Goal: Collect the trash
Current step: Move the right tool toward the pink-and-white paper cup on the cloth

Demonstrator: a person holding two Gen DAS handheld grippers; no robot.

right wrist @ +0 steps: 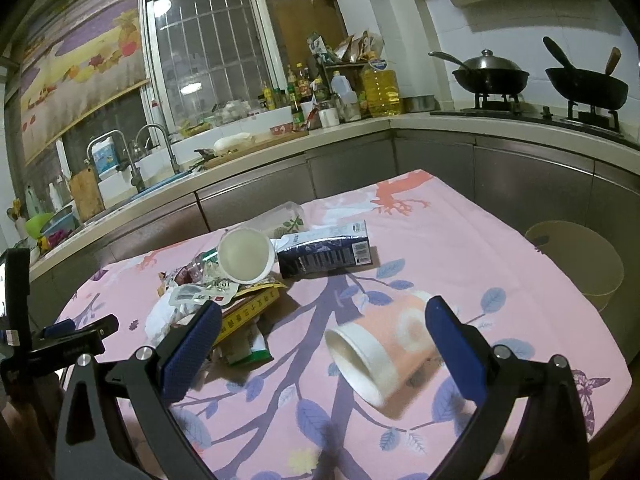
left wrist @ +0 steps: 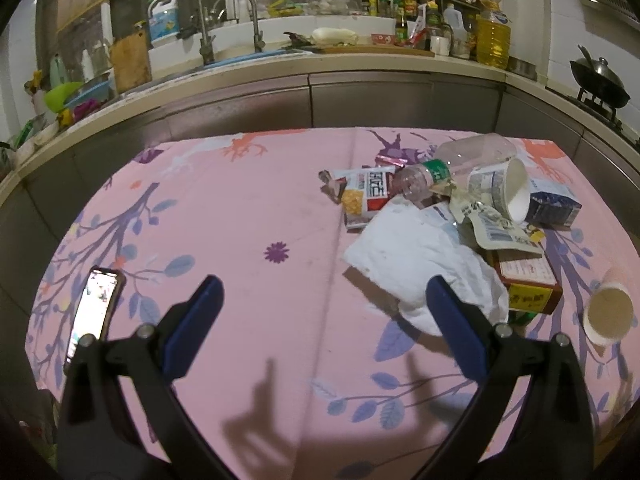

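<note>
My right tongs (right wrist: 324,322) stand wide open around the peach-and-white paper cup (right wrist: 380,346), which lies on its side on the pink floral-clothed worktop (right wrist: 460,240), untouched. My left tongs (left wrist: 324,292) are open too, over bare cloth; one tip overlaps the crumpled white tissue (left wrist: 420,264) at the edge of the trash pile. A lit smartphone (left wrist: 94,308) lies to the left.

A lit smartphone (left wrist: 93,312) lies on the pink floral tablecloth (left wrist: 256,216). Behind, a steel double faucet (left wrist: 240,20) stands over the sink, a yellow oil jug (right wrist: 381,84) sits on the counter, and two black woks (right wrist: 490,74) rest on the stove.
</note>
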